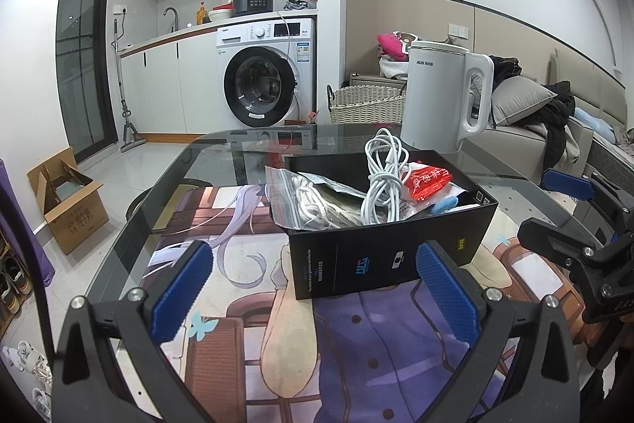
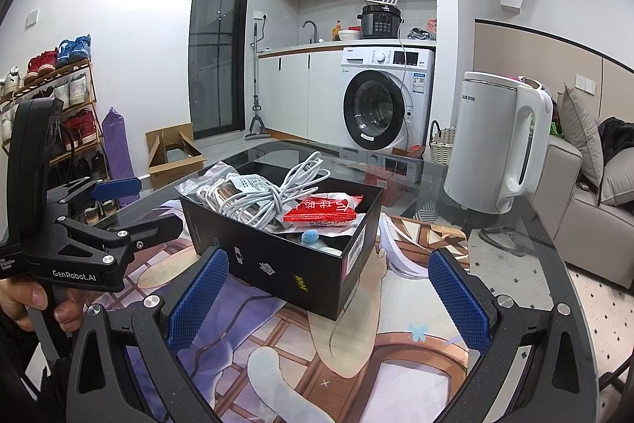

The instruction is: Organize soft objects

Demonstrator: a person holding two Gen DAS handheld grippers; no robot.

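Note:
A black cardboard box (image 1: pixel 380 252) (image 2: pixel 277 264) stands on a printed mat on the glass table. Inside lie a coiled white cable (image 1: pixel 384 181) (image 2: pixel 277 193), a red packet (image 1: pixel 428 181) (image 2: pixel 323 211), a clear zip bag (image 1: pixel 301 197) (image 2: pixel 214 181) and a small blue soft item (image 1: pixel 443 205) (image 2: pixel 310 236). My left gripper (image 1: pixel 315 288) is open, its blue pads just short of the box's near wall. My right gripper (image 2: pixel 329 300) is open too, in front of the box's corner. Each gripper shows in the other's view, the right gripper (image 1: pixel 570 209) and the left gripper (image 2: pixel 119 205); a hand (image 2: pixel 35 300) holds the left one.
A white electric kettle (image 1: pixel 443 98) (image 2: pixel 499 141) stands on the table behind the box. The printed mat (image 1: pixel 356 343) (image 2: pixel 356 343) covers the near tabletop. Beyond are a washing machine (image 1: pixel 265 74), a wicker basket (image 1: pixel 364 102), a sofa (image 1: pixel 535 129), a shoe rack (image 2: pixel 51 106) and a cardboard box (image 1: pixel 67 201) on the floor.

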